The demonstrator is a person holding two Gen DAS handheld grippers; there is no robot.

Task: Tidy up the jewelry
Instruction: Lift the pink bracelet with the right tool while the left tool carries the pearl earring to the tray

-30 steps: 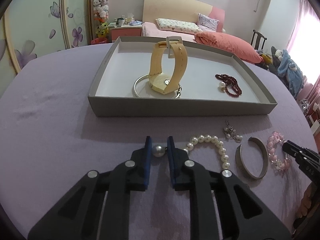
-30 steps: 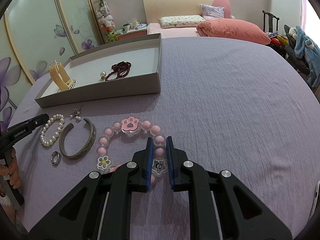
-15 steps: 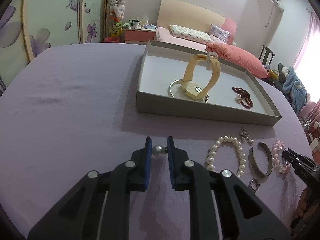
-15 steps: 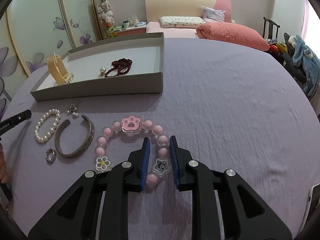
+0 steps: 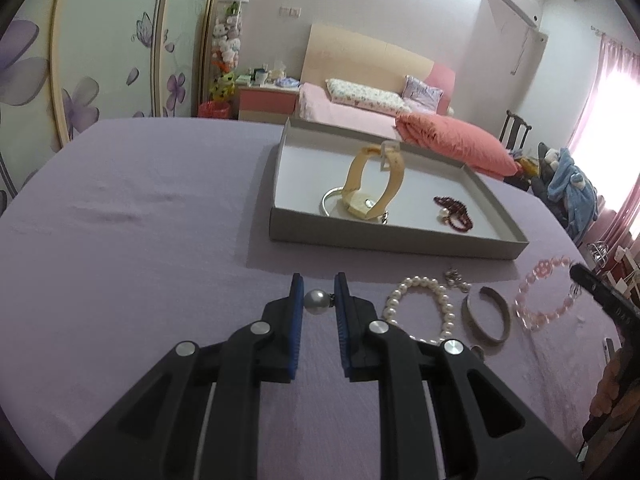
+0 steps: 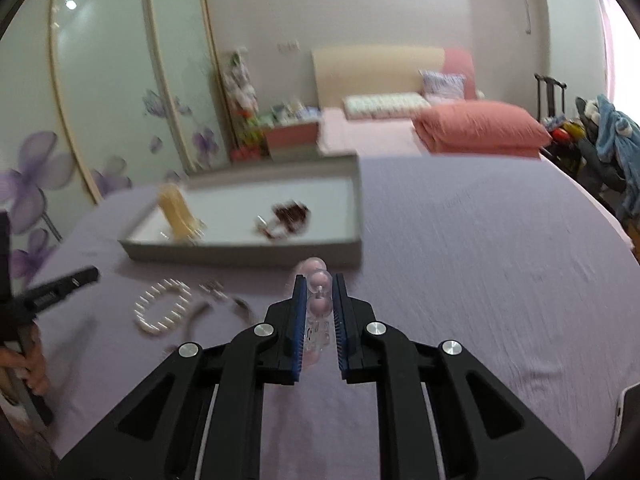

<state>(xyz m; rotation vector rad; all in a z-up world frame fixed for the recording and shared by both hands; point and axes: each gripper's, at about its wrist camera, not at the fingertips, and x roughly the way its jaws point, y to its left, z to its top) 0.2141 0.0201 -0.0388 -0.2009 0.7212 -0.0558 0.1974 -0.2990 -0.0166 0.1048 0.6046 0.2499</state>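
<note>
My left gripper [image 5: 319, 290] is shut on a grey pearl earring [image 5: 316, 300], held above the purple cloth in front of the grey tray [image 5: 384, 238]. The tray holds a cream watch [image 5: 374, 184], a silver bangle [image 5: 330, 202] and a dark red bead bracelet [image 5: 454, 210]. My right gripper [image 6: 319, 294] is shut on the pink bead bracelet [image 6: 319, 304], lifted off the cloth; it also shows in the left wrist view [image 5: 546, 294]. A white pearl bracelet [image 5: 420, 304], a silver cuff [image 5: 486, 318] and a small earring [image 5: 456, 278] lie on the cloth.
The tray [image 6: 248, 246] stands at the middle of the purple-covered table [image 5: 120, 240]. A bed with pink pillows [image 5: 452, 140] lies behind. A chair with clothes [image 5: 568, 184] stands at the right. The right wrist view is motion-blurred.
My right gripper has closed on the pink bracelet and lifted it off the cloth toward the tray. My left gripper has drawn back and left, still holding the pearl earring.
</note>
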